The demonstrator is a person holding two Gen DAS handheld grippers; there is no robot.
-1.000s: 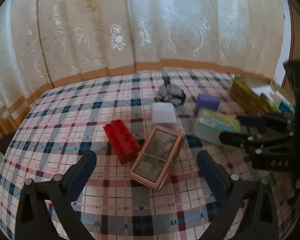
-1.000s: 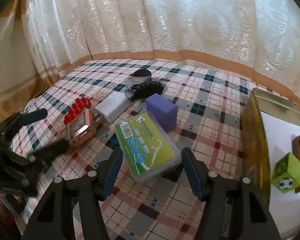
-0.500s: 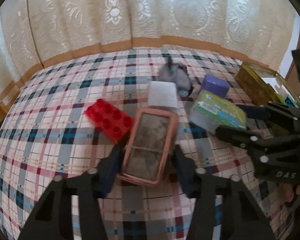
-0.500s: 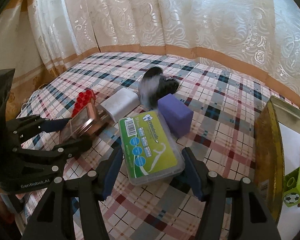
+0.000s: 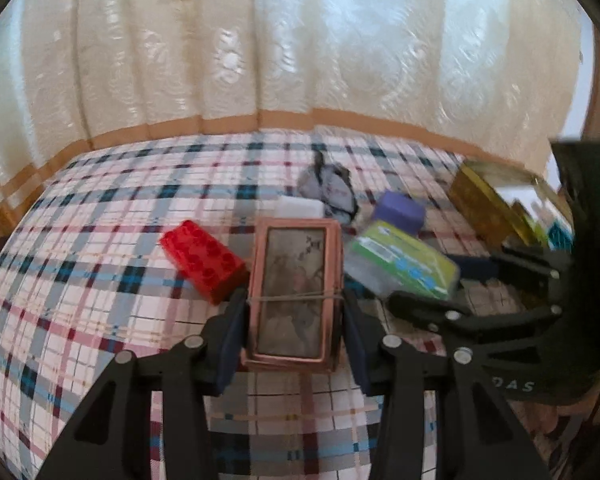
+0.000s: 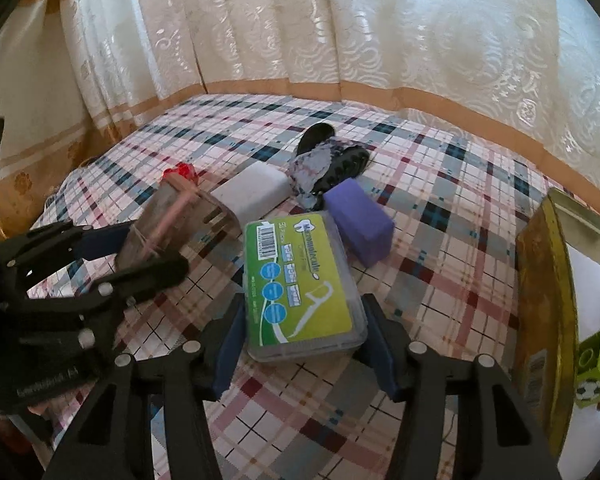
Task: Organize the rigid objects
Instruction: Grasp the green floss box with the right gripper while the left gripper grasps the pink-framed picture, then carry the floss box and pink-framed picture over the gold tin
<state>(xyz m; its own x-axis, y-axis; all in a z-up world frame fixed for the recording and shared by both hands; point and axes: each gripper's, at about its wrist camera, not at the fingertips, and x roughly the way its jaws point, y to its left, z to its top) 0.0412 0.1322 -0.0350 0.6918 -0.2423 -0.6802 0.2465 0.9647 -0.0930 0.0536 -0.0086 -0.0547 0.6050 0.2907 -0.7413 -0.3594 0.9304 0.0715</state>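
Both grippers slant downward over the plaid-covered tabletop (image 6: 440, 208). The left gripper (image 5: 294, 322) has its pads pressed on the two long sides of a copper-framed box (image 5: 294, 292) bound with a rubber band, which it holds gripped near the near edge of the cloth. The right gripper (image 6: 300, 332) straddles a green-labelled plastic case (image 6: 300, 284); its jaws are closing, the pads at or nearly at the case's sides, contact unclear. Just left of the framed box lies a red brick (image 5: 202, 256), and farther off a white block (image 5: 300, 206), a purple block (image 6: 358, 222) and a dark bundle (image 6: 328, 160) before the lace curtain (image 6: 340, 20). Only the right wrist view shows the framed box tilted, and, at far right, a green cube (image 6: 594, 364) inside the gold tin (image 6: 542, 320). The left wrist view alone shows the red brick's whole studded top.
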